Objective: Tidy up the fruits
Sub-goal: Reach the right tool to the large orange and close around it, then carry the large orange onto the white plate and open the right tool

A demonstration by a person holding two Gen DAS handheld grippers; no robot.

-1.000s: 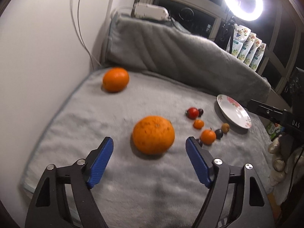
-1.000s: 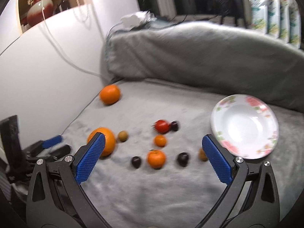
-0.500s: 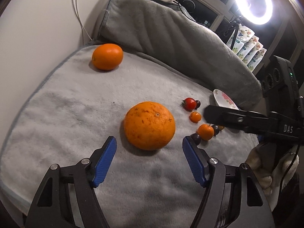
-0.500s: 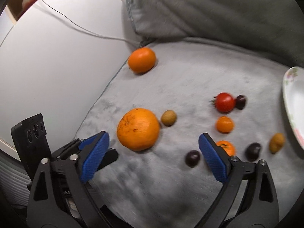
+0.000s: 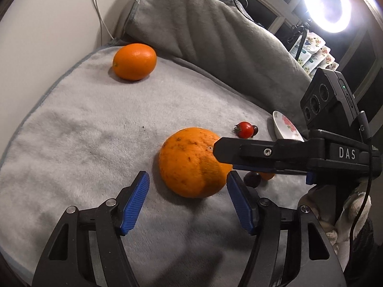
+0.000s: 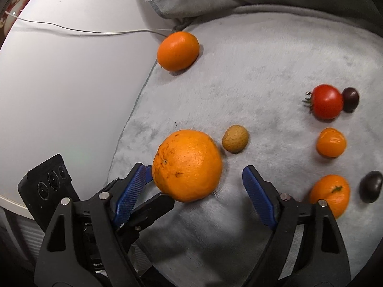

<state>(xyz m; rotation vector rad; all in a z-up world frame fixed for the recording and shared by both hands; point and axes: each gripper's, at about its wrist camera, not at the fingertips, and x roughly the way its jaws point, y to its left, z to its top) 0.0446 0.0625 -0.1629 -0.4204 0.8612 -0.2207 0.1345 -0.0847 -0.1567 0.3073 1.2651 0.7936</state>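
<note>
A large speckled orange (image 5: 194,162) lay on a grey fleece blanket (image 5: 91,129), and both claws had come to it at once. In the left wrist view, the right gripper (image 6: 194,186) crossed in front as a black bar, covering the orange's right shoulder and most of the small fruits behind it. A floral plate (image 5: 284,129) beyond the orange was half hidden by the same bar.

The left gripper (image 5: 188,184) straddled the orange's near side, its blue pads narrowing but not yet pressing on the peel. The right gripper's jaws were closing too, the orange between them; whether its left pad touched the peel could not be told.

Just beside the orange sat a small tan fruit (image 6: 235,141). Farther right lay a red tomato (image 6: 326,101) touching a dark grape (image 6: 350,98), two little tangerines (image 6: 331,142), and another dark fruit (image 6: 370,186). A smoother orange (image 5: 134,61) rested well behind, near the wall. The big orange's skin was rough with brown flecks.
</note>
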